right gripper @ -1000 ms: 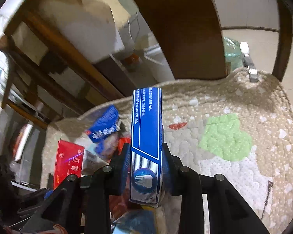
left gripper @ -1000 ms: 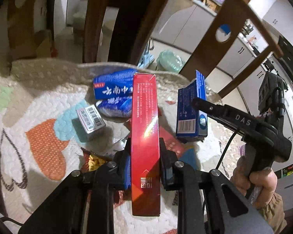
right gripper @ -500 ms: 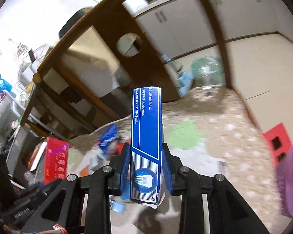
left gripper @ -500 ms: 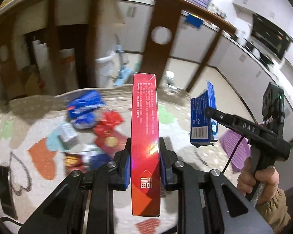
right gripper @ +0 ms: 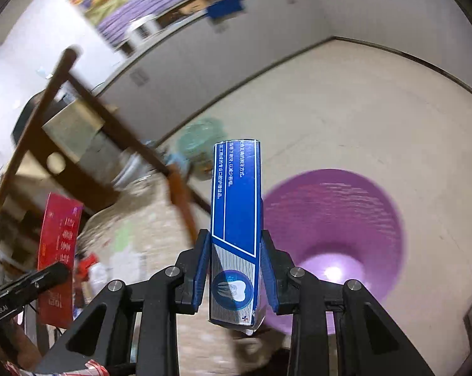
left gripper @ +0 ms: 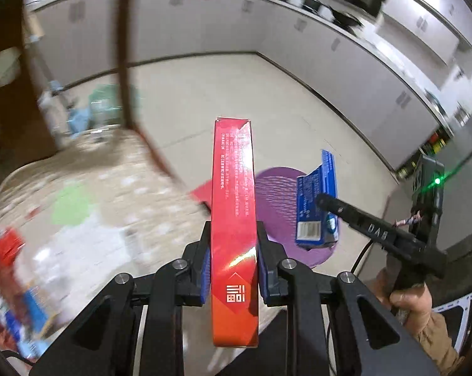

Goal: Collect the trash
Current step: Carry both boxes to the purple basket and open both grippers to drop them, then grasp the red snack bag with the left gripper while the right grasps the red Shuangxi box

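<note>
Red cardboard fills the middle of the left wrist view: the left tongs (left gripper: 232, 269) are clamped narrow on a long red box (left gripper: 234, 219), their blue pads (left gripper: 204, 269) pressed flat against its two long sides. The box stands up along the fingers, its far end clear of everything, its near end hanging below the grip. White print runs down its upper face and a white emblem sits low on it.

The right tongs (right gripper: 236, 279) are likewise closed on a blue toothpaste box (right gripper: 236, 219), pinched at its lower part where a round tooth logo shows. The bottom flap of this box looks crumpled and partly open. In the left view the same blue box (left gripper: 317, 206) appears held off to the right, above a purple bin (left gripper: 279, 206), and the right hand (left gripper: 405, 294) grips the handle beneath it.

The purple bin (right gripper: 333, 232) lies open-mouthed just beyond and to the right of the blue box, on a pale bare floor (right gripper: 377, 109) with wide free space up to the grey cabinets (right gripper: 236, 47). To the left are a quilted mat (left gripper: 88, 206) with blurred wrappers (left gripper: 7, 247) at its left edge and dark wooden chair legs (left gripper: 132, 87) close beside the mat's far edge. The red box (right gripper: 58, 257) shows at the left of the right wrist view.
</note>
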Tool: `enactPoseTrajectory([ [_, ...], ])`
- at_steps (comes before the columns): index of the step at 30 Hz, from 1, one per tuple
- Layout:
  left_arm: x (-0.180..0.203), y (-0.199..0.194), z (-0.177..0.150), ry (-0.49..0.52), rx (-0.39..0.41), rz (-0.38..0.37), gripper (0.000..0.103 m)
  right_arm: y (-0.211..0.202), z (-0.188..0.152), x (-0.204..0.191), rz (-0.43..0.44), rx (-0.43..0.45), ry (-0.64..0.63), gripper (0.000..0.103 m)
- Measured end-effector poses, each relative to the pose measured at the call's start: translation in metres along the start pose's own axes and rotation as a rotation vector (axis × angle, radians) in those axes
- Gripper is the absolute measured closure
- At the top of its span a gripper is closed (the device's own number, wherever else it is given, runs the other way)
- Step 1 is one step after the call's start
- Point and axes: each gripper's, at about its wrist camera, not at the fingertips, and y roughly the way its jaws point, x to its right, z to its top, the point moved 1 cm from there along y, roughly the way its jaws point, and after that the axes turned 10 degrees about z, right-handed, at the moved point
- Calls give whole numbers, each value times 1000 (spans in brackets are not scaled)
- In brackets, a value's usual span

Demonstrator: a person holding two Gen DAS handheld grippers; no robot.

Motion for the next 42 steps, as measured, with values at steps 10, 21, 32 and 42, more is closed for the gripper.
enactPoseTrajectory([
  [10, 75, 83, 25, 89, -104, -57, 80, -3, 5, 71, -103, 7, 66, 70],
  [21, 58, 69, 17, 55, -71, -35, 49, -2, 4, 73, -118, 24, 77, 54],
  [32, -3, -4, -25, -14, 15, 74, 36, -11, -15, 27, -91, 28, 19, 46],
  [42, -113, -78, -91, -149, 73, 255, 34, 15, -38, -65, -4, -42, -106, 36],
])
